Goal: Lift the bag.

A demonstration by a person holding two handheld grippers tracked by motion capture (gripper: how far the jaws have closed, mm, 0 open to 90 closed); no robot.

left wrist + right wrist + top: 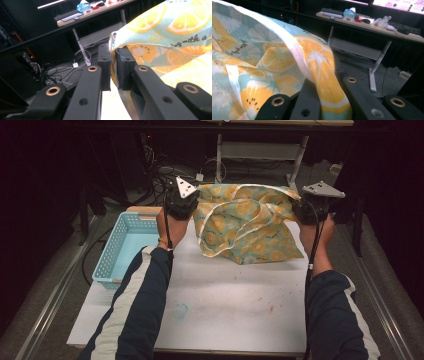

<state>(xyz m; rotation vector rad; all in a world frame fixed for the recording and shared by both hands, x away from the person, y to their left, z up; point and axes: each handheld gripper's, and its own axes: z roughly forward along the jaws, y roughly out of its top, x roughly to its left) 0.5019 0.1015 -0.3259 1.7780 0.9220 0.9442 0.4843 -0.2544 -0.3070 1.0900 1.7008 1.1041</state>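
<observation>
- The left gripper [113,66] is seen from behind its two black jaws, which stand close together with a narrow gap left between them.
- The edge of a light teal cloth bag printed with orange and lemon slices [175,27] is caught in that gap, against the right jaw's pad.
- Dark lettering is printed on the cloth.
- A long wooden desk [92,13] and tangled cables on the floor [62,72] are seen behind.

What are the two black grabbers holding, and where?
Both hold the teal fabric bag with orange-slice print by its top edge: the left gripper pinches the left corner, the right gripper the right corner.
</observation>
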